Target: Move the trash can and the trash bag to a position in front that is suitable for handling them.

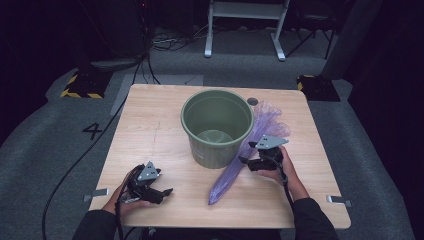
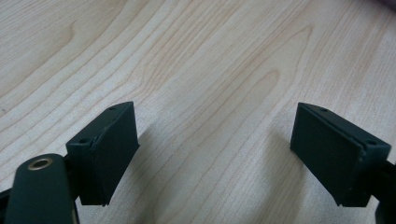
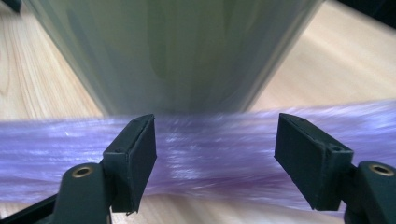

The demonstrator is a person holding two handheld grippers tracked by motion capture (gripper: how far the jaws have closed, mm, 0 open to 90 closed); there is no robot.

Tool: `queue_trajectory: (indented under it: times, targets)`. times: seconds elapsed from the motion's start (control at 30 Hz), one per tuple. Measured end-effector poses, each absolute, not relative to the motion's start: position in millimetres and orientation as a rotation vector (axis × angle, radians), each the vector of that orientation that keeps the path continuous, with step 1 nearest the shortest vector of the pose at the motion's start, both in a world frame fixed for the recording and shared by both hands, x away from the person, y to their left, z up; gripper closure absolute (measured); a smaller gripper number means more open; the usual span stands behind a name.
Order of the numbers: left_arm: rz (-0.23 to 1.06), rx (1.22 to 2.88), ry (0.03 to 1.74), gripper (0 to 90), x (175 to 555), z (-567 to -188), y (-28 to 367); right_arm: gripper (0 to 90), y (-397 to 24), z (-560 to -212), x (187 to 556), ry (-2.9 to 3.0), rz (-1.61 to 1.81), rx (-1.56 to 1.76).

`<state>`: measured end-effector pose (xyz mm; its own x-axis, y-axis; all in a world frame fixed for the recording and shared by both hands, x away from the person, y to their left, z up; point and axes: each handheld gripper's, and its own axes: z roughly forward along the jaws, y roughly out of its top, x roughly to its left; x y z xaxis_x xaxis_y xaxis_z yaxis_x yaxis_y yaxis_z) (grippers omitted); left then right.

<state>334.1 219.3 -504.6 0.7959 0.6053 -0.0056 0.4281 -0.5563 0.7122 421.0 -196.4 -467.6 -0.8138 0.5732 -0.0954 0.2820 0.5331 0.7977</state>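
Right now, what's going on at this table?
A person works at a wooden table with a gripper in each hand. The right gripper is over a long purple plastic bag that lies beside a green bucket; its jaws stand open on either side of the bag, not yet pressing on it. The left gripper rests open near the table's front edge, holding nothing.

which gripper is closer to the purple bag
Right. The right gripper is over the purple bag beside the green bucket, jaws open astride it in the right gripper view. The left gripper rests open on bare table, well off to the bag's left.
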Motion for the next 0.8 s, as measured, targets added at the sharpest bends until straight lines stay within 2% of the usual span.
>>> queue_trajectory:
  times: [0.07, 0.3, 0.8]
  targets:
    - [0.307, 2.245, 0.76, 14.6, 334.2, -504.6, 219.5, 35.7, -192.7, -481.3, 426.2, 2.487, 1.163, 0.758]
    - [0.307, 2.245, 0.759, 14.7, 334.2, -504.6, 219.4, 40.8, -194.3, -496.2, 431.5, 2.518, 1.126, 0.861]
    - [0.311, 2.246, 0.76, 14.7, 334.0, -504.5, 219.4, 39.2, -219.5, -498.8, 415.7, 2.46, 1.074, 0.953]
